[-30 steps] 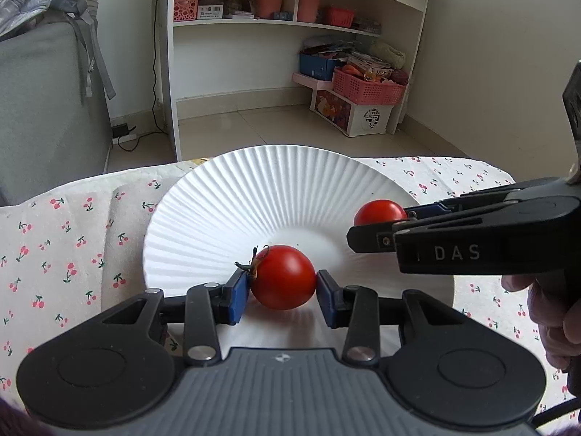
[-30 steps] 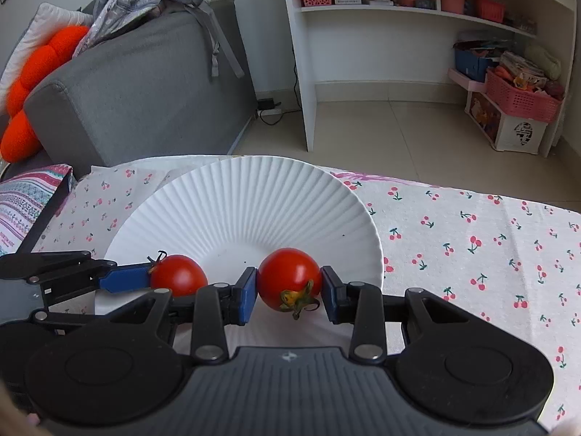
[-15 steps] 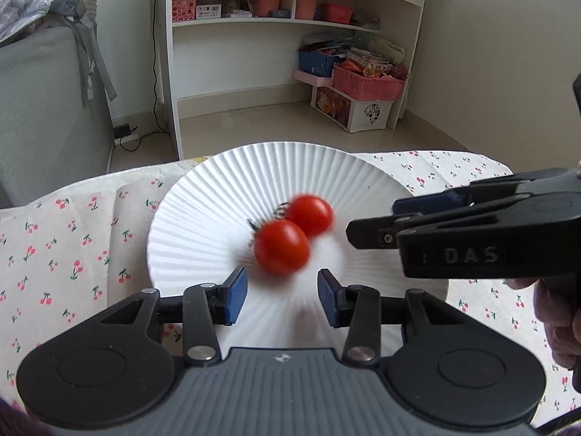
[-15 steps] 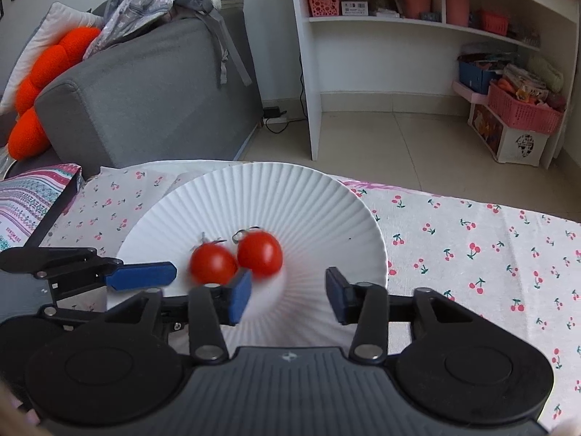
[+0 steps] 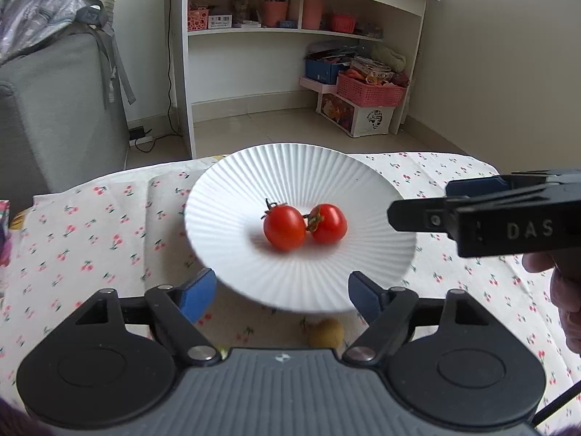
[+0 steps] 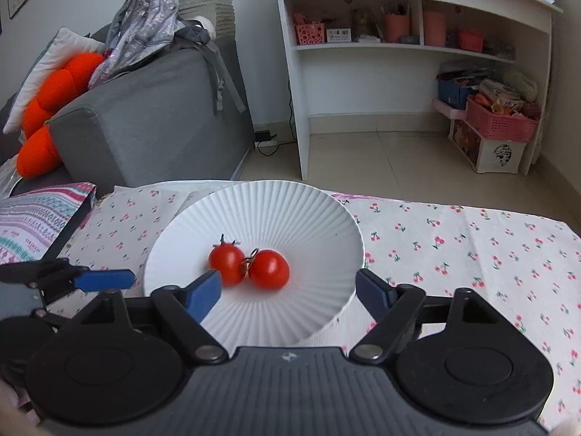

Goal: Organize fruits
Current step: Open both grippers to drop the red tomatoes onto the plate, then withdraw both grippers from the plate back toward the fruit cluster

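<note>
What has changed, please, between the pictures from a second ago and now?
Both grippers let go: the left gripper and right gripper each released a small red tomato, and their jaws are opening, empty, drawn back. The two small red tomatoes rolled together at the centre of the white ribbed plate. The plate and the cherry-print cloth stayed put.

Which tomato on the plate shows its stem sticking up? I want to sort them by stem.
The left tomato: its dark stem stands up at the top. The right tomato lies with its calyx turned sideways toward its neighbour.
</note>
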Tool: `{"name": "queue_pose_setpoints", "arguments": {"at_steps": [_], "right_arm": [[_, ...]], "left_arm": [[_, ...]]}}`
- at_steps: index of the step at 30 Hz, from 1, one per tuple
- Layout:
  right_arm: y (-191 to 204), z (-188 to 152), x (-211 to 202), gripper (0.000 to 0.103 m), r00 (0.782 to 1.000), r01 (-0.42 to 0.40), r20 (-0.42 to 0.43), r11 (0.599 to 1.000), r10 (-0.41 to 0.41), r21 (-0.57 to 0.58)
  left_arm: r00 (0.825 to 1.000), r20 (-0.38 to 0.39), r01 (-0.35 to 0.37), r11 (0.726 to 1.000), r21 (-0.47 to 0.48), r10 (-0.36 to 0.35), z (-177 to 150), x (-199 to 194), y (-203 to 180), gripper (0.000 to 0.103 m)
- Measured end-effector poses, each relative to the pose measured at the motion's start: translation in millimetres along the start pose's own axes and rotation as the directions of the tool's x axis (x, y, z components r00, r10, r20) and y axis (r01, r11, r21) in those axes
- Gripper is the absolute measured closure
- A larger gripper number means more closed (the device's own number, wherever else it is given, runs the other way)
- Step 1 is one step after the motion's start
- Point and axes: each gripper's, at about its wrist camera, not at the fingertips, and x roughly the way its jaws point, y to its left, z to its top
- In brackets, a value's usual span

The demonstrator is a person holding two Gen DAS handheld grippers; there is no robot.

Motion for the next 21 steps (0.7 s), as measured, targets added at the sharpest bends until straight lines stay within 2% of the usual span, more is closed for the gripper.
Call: {"name": "queue_pose_setpoints", "arguments": {"at_steps": [3, 6, 8, 13, 17, 21], "right_arm": [[6, -5, -14, 0.007, 1.000, 0.010, 0.013, 1.000, -0.010, -0.003], [13, -11, -28, 0.004, 1.000, 0.008, 0.020, 1.000, -0.008, 0.001], [18, -15, -36, 0.001, 1.000, 0.008, 0.024, 1.000, -0.008, -0.005], [33, -25, -51, 0.001, 0.999, 0.032, 0.011, 0.999, -0.031, -0.027], [42, -34, -63, 0.000, 1.000, 0.019, 0.016, 0.999, -0.018, -0.042], [52, -45, -69, 0.000, 1.000, 0.013, 0.028, 0.998, -0.011, -0.067]], "left_arm": [[1.000, -0.005, -0.007, 1.000, 0.012, 0.007, -6, -14, -1, 0.031], [1.000, 0.008, -0.014, 1.000, 0.010, 0.013, -13, -29, 0, 0.020], [1.000, 0.017, -0.014, 1.000, 0.013, 0.014, -19, -38, -1, 0.020], [1.000, 0.013, -0.024, 0.999, 0.023, 0.024, -31, -57, -2, 0.019], [0.999, 0.021, -0.035, 0.999, 0.032, 0.035, -41, -74, -1, 0.010], [0.999, 0.012, -0.045, 0.999, 0.030, 0.045, -52, -86, 3, 0.010]]}}
